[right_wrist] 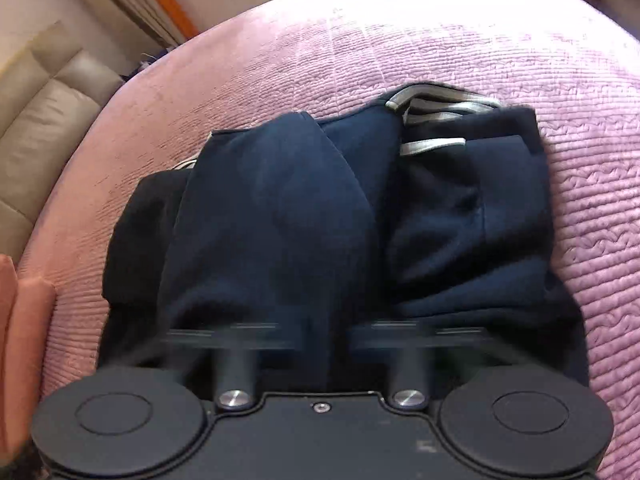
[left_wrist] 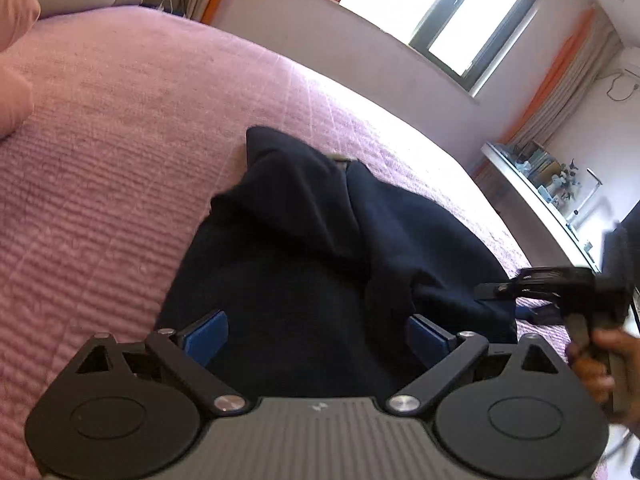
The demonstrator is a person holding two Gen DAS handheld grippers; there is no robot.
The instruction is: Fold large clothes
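Observation:
A dark navy garment lies bunched and partly folded on the pink bed cover. My left gripper hovers just above its near part, open wide, with nothing between its blue pads. At the right edge of the left wrist view a hand holds my right gripper, whose tips are shut on the garment's right edge. In the right wrist view the right gripper is blurred and close over the garment, with a ridge of cloth between its fingers. Pale stripes show at the garment's far end.
The quilted bed cover spreads around the garment on all sides. A pink pillow lies at the far left, near a beige padded headboard. Beyond the bed are a window and a cluttered desk.

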